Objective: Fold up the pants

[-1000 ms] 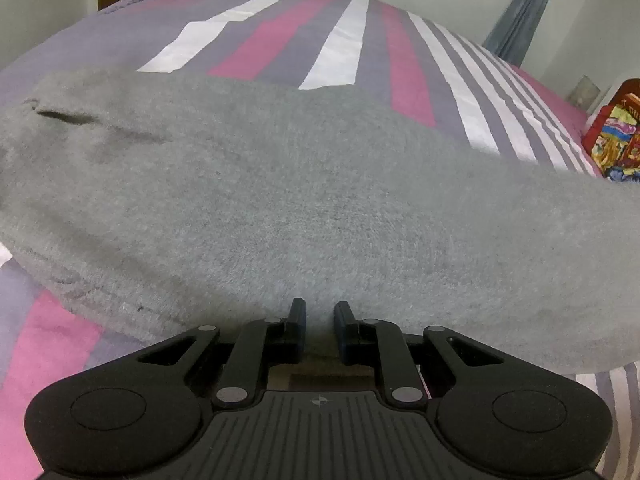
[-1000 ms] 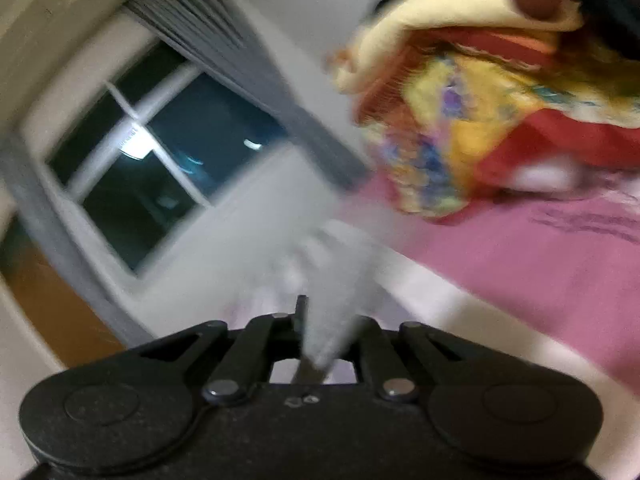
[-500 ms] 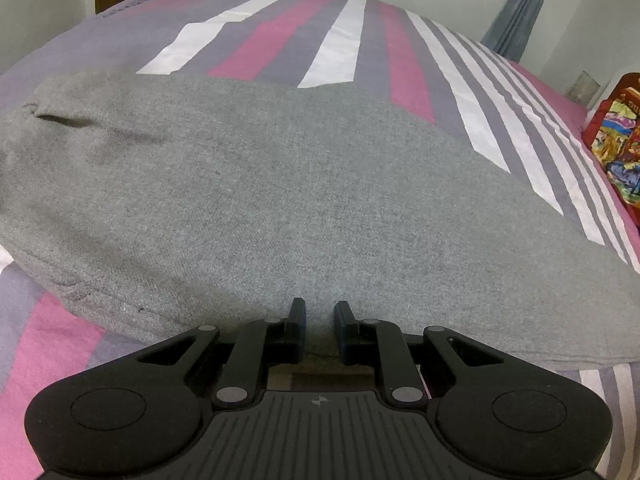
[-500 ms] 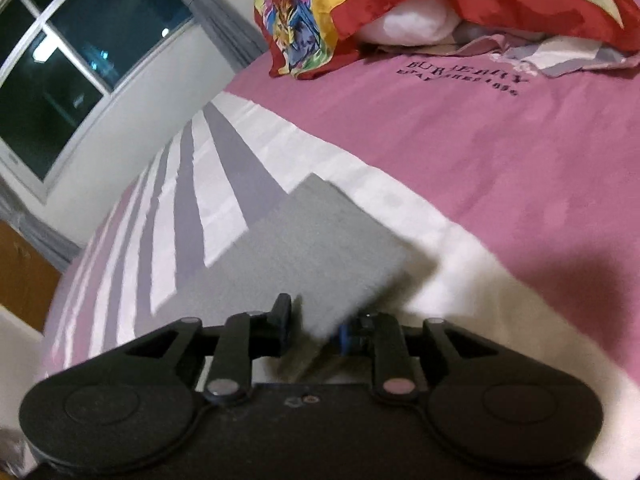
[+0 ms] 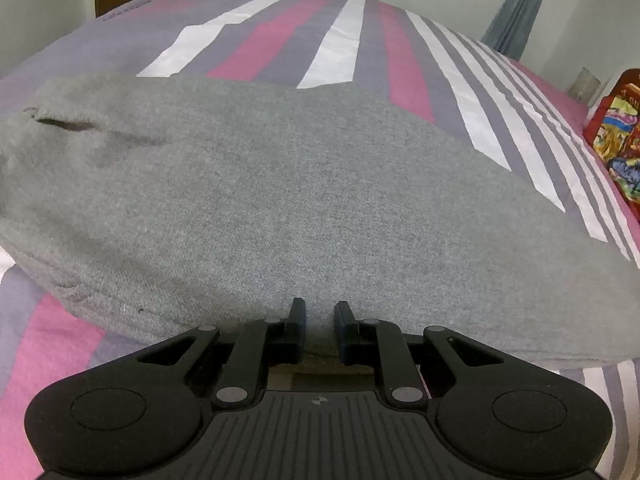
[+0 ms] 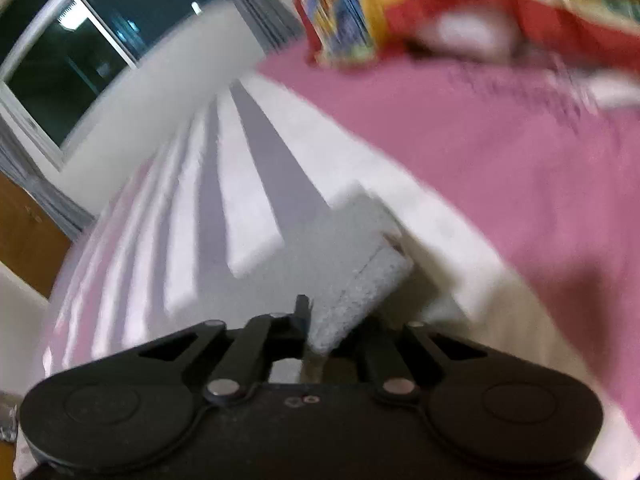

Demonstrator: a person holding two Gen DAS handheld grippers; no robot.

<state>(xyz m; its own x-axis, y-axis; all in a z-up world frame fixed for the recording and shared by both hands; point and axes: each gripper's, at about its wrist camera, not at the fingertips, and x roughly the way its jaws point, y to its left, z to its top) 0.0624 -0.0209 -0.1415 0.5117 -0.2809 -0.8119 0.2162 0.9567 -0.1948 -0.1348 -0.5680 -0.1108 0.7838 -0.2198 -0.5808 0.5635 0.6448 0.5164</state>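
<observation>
Grey pants (image 5: 280,200) lie spread across the striped bed, with a pocket slit at the far left. My left gripper (image 5: 319,322) sits at the near edge of the pants, its jaws close together with grey cloth between them. In the right wrist view the leg end of the pants (image 6: 352,256) is pinched in my right gripper (image 6: 324,320); the cuff corner is folded up over the right fingertip, which is hidden. That view is blurred by motion.
The bed (image 5: 260,40) has purple, pink and white stripes and a pink area (image 6: 500,160) toward the head. A red and yellow patterned pillow (image 6: 440,8) lies there, also at the right edge (image 5: 618,140). A window (image 6: 80,40) and grey curtains stand behind.
The right gripper came down from pointing at the window to the bed with the leg end in it, and is still moving. The pants now lie flatter. The left gripper stayed put.
</observation>
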